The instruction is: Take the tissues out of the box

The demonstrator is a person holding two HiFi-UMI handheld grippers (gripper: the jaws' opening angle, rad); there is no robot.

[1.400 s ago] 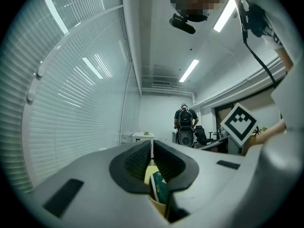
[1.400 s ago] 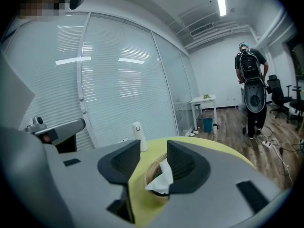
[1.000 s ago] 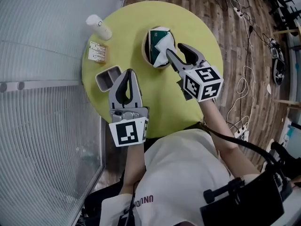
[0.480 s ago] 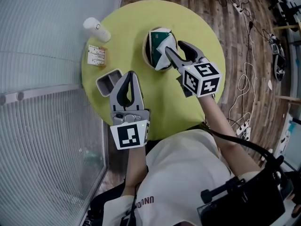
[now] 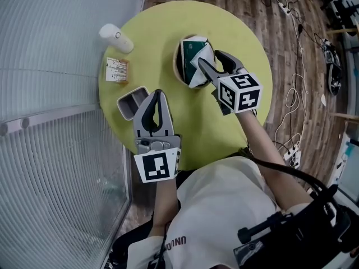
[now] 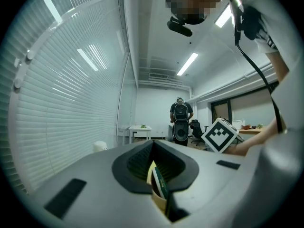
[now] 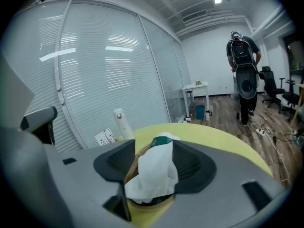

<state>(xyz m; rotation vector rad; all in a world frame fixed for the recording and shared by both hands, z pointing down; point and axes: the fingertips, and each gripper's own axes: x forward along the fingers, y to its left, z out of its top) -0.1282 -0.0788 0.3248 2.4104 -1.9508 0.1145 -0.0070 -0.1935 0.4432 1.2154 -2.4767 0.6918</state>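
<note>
A green tissue box stands in a round wooden holder on the yellow-green table. A white tissue sticks up out of it. My right gripper is at the box, and its jaws have just been opening. In the right gripper view the tissue stands between the jaws of the right gripper, and no pad visibly presses it. My left gripper hovers near the table's front left, shut and empty. The left gripper points level at the box.
A white bottle, a printed card and a grey tray lie along the table's left side, by the glass wall with blinds. Cables trail over the wooden floor at right. A person with a backpack stands far off.
My right gripper has sunk and moved in toward the tissue, and its jaws have spread wider. The left gripper has stayed put.
</note>
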